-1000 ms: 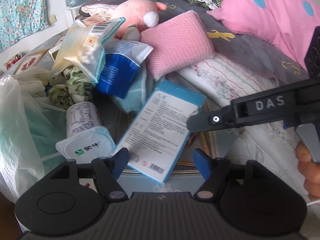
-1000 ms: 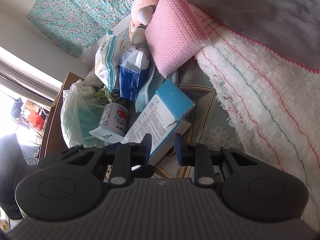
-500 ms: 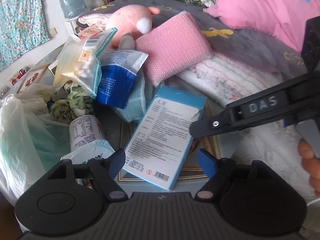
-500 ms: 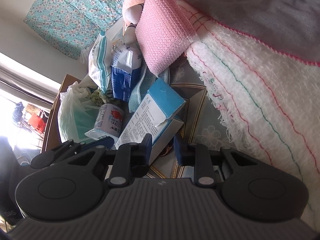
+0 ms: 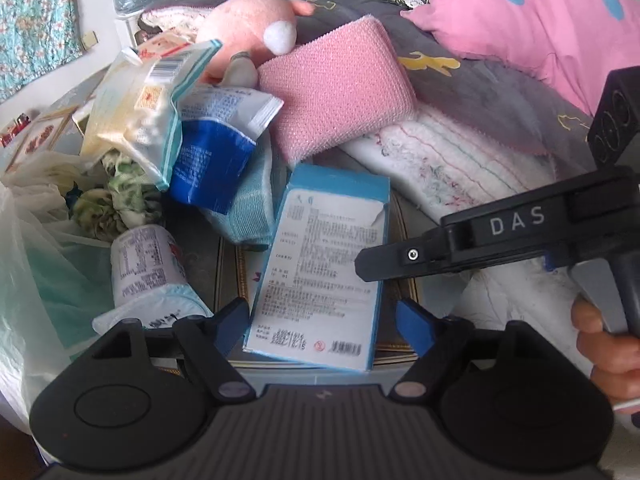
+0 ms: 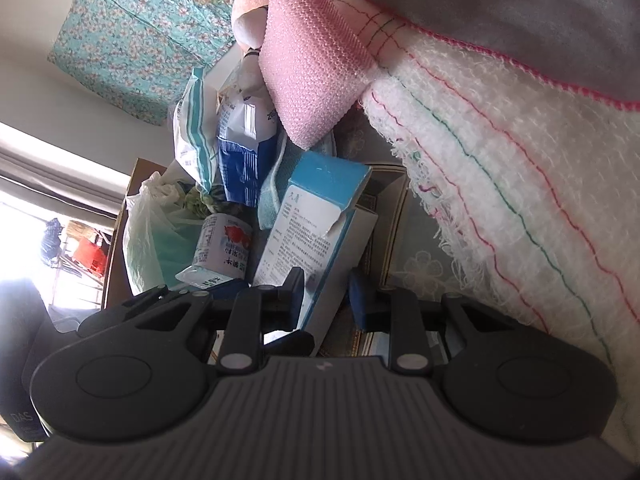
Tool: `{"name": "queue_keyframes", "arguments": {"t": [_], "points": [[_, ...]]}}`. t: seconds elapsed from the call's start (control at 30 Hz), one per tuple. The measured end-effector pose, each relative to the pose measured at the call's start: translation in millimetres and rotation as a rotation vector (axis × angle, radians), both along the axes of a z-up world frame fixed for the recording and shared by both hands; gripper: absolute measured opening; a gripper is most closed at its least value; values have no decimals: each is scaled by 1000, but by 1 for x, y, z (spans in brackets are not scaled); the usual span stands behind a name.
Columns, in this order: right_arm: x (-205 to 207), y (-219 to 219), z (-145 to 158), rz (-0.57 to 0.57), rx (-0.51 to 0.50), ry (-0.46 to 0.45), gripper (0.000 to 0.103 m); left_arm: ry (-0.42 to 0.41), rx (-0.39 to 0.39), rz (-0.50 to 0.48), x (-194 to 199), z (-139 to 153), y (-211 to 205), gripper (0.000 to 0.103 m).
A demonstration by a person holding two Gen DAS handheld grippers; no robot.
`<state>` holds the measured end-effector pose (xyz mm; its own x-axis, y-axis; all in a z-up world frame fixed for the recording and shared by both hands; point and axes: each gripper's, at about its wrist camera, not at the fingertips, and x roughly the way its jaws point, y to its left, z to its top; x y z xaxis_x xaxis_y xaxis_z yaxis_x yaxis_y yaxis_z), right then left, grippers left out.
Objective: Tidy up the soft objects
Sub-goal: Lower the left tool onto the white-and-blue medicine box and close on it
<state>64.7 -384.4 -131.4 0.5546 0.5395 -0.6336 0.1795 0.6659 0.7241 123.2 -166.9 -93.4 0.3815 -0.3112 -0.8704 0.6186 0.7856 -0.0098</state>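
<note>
Left wrist view: the left gripper (image 5: 326, 316) is pitched steeply down over a cluttered surface. The right gripper (image 6: 326, 294) comes in from its right side at a shallower angle, with the person's right hand (image 5: 600, 340) curled around its trigger handle.

Seen only from the left wrist:
- that hand and the side of the right gripper's body
- a pink plush toy (image 5: 248, 28) at the far end of the pile
- a pink dotted pillow (image 5: 540, 12) far ahead to the right

Seen only from the right wrist:
- a bright window (image 6: 24, 220) far to the left
- the grey side wall of the blue-and-white box (image 5: 328, 256), which shows its thickness

Both views show a pink knitted pad (image 5: 340, 88) ahead of the box. It leans on a white fringed blanket (image 5: 460, 168).

Left gripper: released, fingers spread wide. The near end of the box lies between them. The right finger stands clear of the box edge and the left finger is just beside it. A white wrapped roll (image 5: 148, 256) sits just outside the left finger, and a blue pouch (image 5: 212, 164) is ahead to the left.

Right gripper: jaws narrow and straddling the near long edge of the box. The left pad lies against the printed face. A thin gap seems to show at the right pad, so I cannot tell whether the grip is clenched.

A pale plastic bag (image 5: 24, 280) lies at the far left.
</note>
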Motion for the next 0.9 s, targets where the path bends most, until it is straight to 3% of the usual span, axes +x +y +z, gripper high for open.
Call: {"name": "queue_keyframes", "arguments": {"t": [0.37,0.9], "points": [[3,4,-3,-30,21,-4,25,-22,67,18,7,-17,-8,78],[-34,20,39,0,-33,-112,22,-122,24,42,-46,22,4,75]]}}
